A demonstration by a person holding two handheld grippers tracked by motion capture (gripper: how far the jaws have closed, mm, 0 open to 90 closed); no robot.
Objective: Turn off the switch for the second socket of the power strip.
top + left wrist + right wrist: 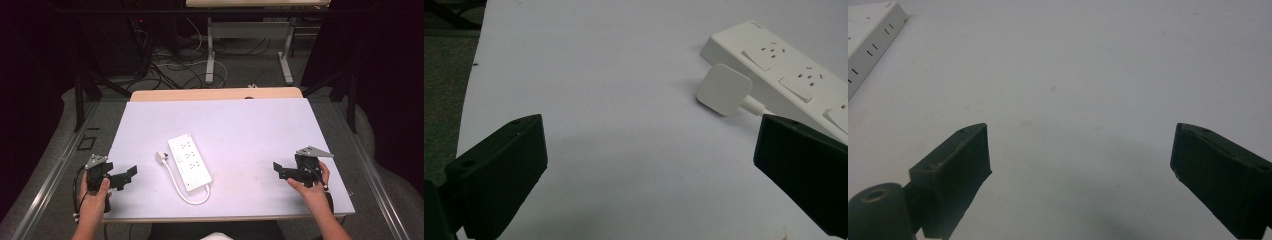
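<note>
A white power strip [189, 161] lies near the middle of the white table [250, 125], slanted, with its white cable [181, 189] looping round the near end to a white plug [161, 157] lying at its left side. In the left gripper view the plug [724, 89] lies ahead and right, beside the power strip [794, 80]. My left gripper [129, 176] rests at the table's near left, open and holding nothing. My right gripper [278, 169] is at the near right, open, empty, over bare table. The strip's edge [870, 47] appears at the top left of the right gripper view.
The table's wooden far edge [215, 94] lies beyond the white surface. Past it stand another table's metal legs [210, 55] and cables on the floor [165, 65]. Metal rails [55, 175] run along both sides of the table.
</note>
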